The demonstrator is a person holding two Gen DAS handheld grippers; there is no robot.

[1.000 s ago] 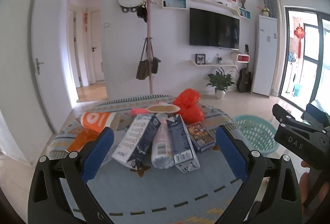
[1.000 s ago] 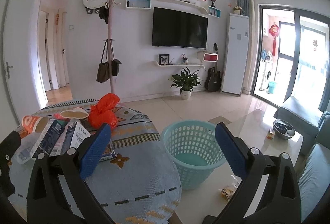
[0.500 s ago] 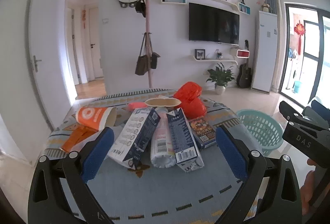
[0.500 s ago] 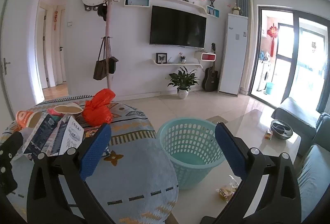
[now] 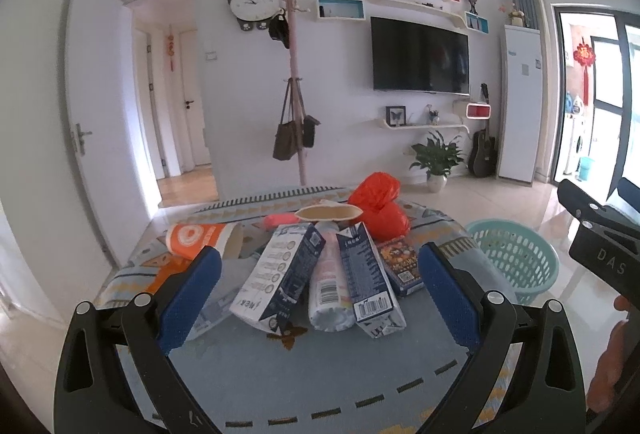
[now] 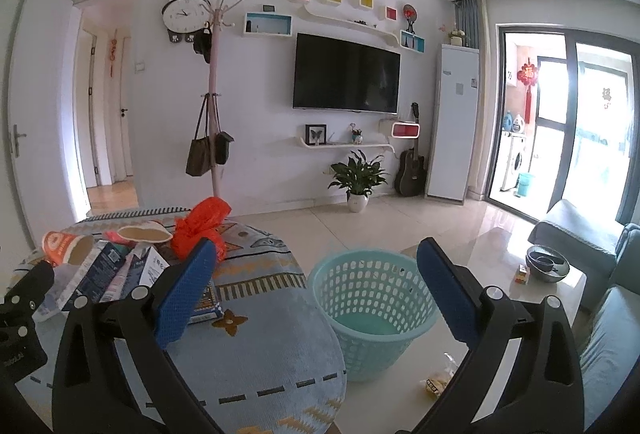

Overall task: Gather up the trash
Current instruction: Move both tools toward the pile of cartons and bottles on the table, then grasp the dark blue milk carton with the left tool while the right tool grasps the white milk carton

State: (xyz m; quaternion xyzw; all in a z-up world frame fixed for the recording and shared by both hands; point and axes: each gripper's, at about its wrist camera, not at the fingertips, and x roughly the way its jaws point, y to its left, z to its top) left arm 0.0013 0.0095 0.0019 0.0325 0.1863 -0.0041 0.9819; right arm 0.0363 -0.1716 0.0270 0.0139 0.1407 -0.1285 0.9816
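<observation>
A pile of trash lies on the round patterned rug (image 5: 320, 386): two navy-and-white cartons (image 5: 280, 282) (image 5: 370, 284), a pink plastic bottle (image 5: 330, 286), an orange paper cup (image 5: 200, 240), a red plastic bag (image 5: 378, 206), a paper bowl (image 5: 328, 212) and a dark snack packet (image 5: 400, 266). My left gripper (image 5: 320, 298) is open and empty, above the rug just in front of the pile. My right gripper (image 6: 316, 294) is open and empty, above the turquoise basket (image 6: 372, 306), which stands on the floor beside the rug. The pile shows at the left of the right wrist view (image 6: 108, 270).
A glass coffee table (image 6: 500, 274) with a dark bowl (image 6: 546, 264) stands right of the basket, with a grey sofa (image 6: 608, 334) beyond. A small wrapper (image 6: 436, 384) lies on the floor near the basket. A coat rack (image 5: 294, 114) and potted plant (image 6: 358, 182) stand by the far wall.
Both grippers have tilted up slightly and drawn a little nearer; the pile and basket sit lower and larger in view. Both stay open and empty.
</observation>
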